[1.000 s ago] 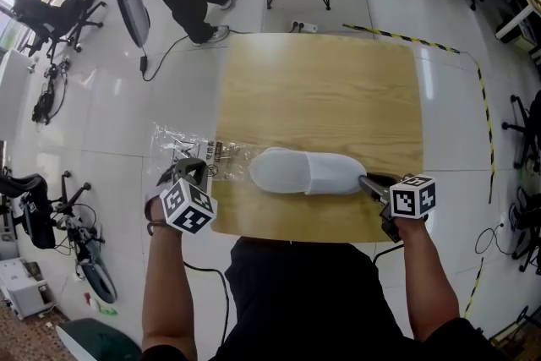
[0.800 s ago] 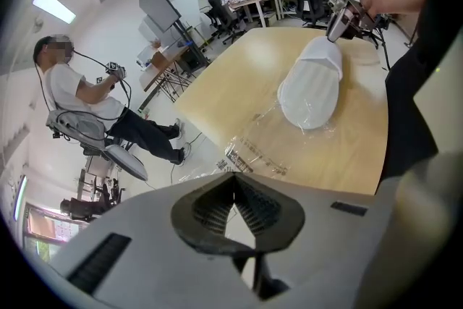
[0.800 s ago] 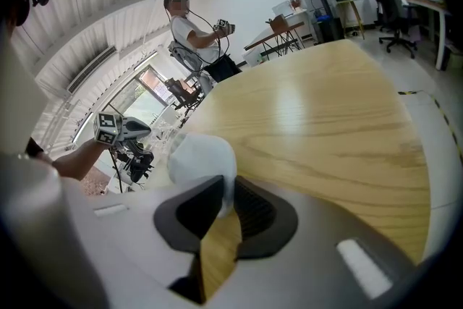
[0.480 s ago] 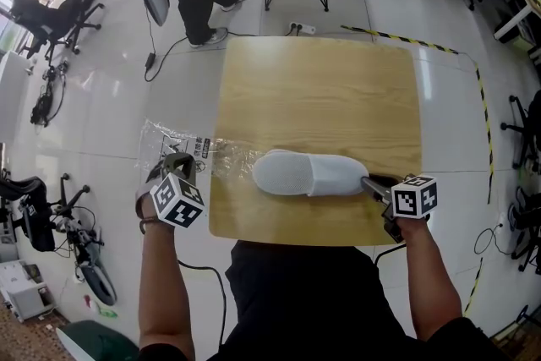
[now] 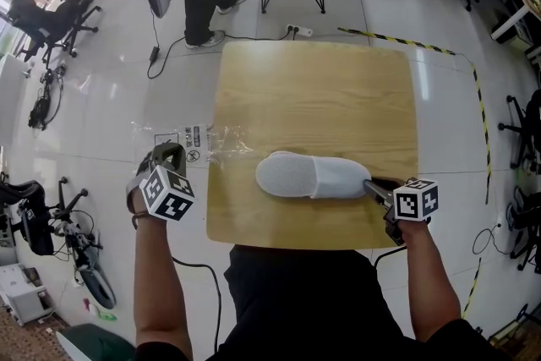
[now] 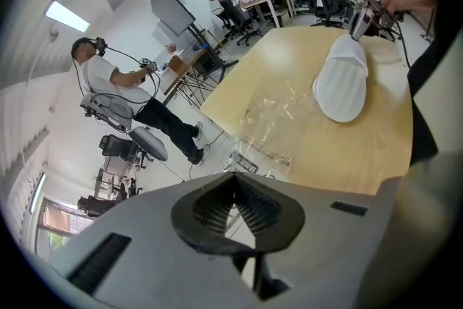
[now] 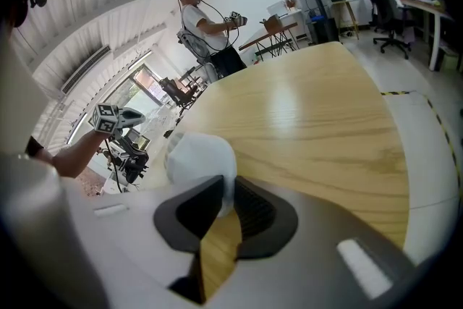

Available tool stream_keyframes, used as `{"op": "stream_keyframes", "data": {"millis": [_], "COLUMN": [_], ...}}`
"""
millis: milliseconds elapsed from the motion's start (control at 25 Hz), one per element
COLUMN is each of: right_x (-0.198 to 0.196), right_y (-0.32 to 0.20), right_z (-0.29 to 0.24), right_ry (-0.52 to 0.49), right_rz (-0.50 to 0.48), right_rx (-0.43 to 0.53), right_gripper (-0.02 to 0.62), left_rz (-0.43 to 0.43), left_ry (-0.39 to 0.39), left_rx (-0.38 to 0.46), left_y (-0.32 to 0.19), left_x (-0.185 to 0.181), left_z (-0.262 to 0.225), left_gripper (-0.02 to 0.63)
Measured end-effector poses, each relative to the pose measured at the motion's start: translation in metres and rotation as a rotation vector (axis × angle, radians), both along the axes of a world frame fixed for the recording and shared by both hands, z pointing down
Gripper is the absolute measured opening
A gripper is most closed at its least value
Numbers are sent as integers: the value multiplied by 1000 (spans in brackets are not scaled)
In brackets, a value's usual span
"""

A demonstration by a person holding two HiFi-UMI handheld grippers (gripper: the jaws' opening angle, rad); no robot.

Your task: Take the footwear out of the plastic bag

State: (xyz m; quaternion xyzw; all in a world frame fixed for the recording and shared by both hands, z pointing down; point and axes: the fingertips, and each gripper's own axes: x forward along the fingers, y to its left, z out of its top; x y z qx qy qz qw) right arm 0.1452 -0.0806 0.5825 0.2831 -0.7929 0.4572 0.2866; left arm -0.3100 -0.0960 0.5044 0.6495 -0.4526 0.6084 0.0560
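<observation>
Slipper [image 5: 313, 176], white: long axis across table [image 5: 321, 89], heel pinched in right gripper [image 5: 372, 185], toe toward plastic bag [image 5: 203, 139] clamped by left gripper [image 5: 169, 148].

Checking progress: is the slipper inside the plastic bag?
No, the slipper lies bare on the table, the clear bag beside it.

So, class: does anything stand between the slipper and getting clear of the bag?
Nothing visible does. The slipper lies bare on the table, its heel gripped by the right gripper. The bag, pinched in the left gripper, lies beside the toe, over the table's left edge; whether it touches the toe is unclear.
</observation>
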Motion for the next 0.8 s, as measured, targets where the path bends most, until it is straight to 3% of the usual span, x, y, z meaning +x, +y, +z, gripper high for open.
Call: {"op": "stream_keyframes", "data": {"millis": [240, 480, 800], "right_x": [-4, -9, -10], "right_y": [-1, -1, 3], "right_z": [-1, -3, 1], "right_ry": [-6, -18, -37], "right_rz": [2, 1, 19], "right_rx": [5, 3, -10], "right_gripper": [52, 52, 54], "left_rz": [11, 61, 175], "left_ry": [87, 187, 245], "left_rx": [63, 94, -8], "left_y": [-35, -78, -112], "left_x": [32, 99, 211], "left_z": [-14, -21, 21], "left_gripper": [8, 8, 8]}}
